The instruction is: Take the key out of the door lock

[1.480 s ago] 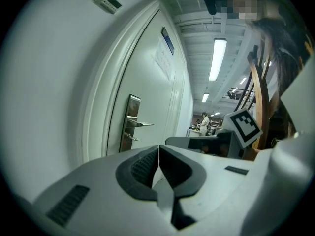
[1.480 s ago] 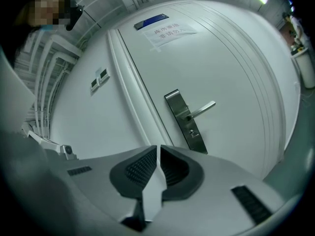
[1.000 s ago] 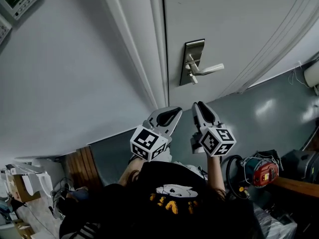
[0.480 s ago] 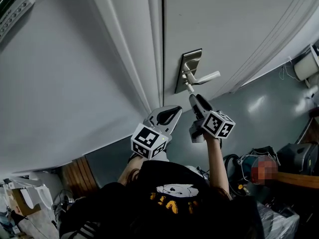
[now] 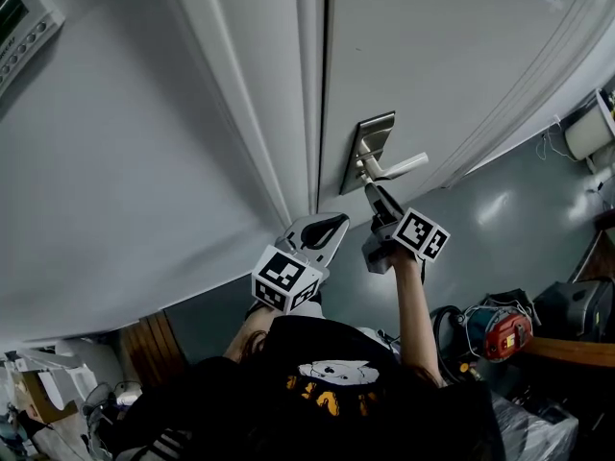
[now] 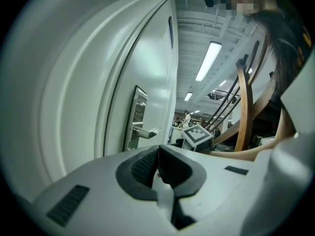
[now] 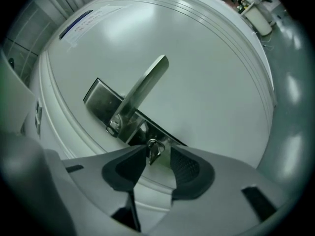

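White painted door (image 5: 432, 65), smooth with shallow mouldings, fills my view; a brushed-metal lock plate (image 5: 373, 134) sits by its left edge and carries a flat lever handle (image 5: 402, 165). Just under the lever the small metal key (image 7: 153, 150) sits in the lock, so I judge nothing is done yet. My right gripper (image 7: 157, 155) is at it, jaws opening, with its ribbed dark pads either side of the key and not pressing. My left gripper (image 6: 158, 154) hangs back, jaws pressed together, empty.
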{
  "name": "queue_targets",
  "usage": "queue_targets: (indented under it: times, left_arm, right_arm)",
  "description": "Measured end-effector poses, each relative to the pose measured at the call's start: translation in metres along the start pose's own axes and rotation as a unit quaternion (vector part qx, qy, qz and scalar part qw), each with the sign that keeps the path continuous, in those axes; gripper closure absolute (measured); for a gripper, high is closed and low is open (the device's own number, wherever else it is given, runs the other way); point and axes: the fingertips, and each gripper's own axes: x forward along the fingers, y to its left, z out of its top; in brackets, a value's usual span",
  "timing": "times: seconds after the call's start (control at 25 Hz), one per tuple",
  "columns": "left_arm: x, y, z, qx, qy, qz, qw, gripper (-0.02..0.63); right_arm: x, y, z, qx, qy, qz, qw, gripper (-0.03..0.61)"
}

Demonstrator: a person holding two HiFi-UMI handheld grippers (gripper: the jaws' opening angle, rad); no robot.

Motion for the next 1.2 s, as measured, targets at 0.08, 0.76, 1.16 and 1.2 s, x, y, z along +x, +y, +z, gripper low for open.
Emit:
queue_targets:
  times: [0.08, 0.76, 1.16, 1.2]
  left_arm:
    - [0.0, 0.002, 0.0, 0.001, 0.002, -0.001, 1.0, 0.604]
    - [0.0, 0.008, -0.003, -0.002, 0.008, -0.01, 0.9999, 0.604]
    - [-0.001, 0.009, -0.003, -0.006, 0.006, -0.007, 0.9999, 0.604]
    - [-0.002, 0.01, -0.004, -0.006, 0.005, -0.005, 1.0, 0.604]
  right_arm:
    - [0.003, -0.001, -0.001, 0.012, -0.003, 0.0, 1.0, 0.447]
    - [0.014, 0.0, -0.003, 0.2, -0.068, 0.056, 0.976, 0.552]
    - [0.013, -0.001, -0.004, 0.253, -0.077, 0.065, 0.962, 0.558]
    - [0.013, -0.001, -0.004, 0.255, -0.077, 0.065, 0.962, 0.558]
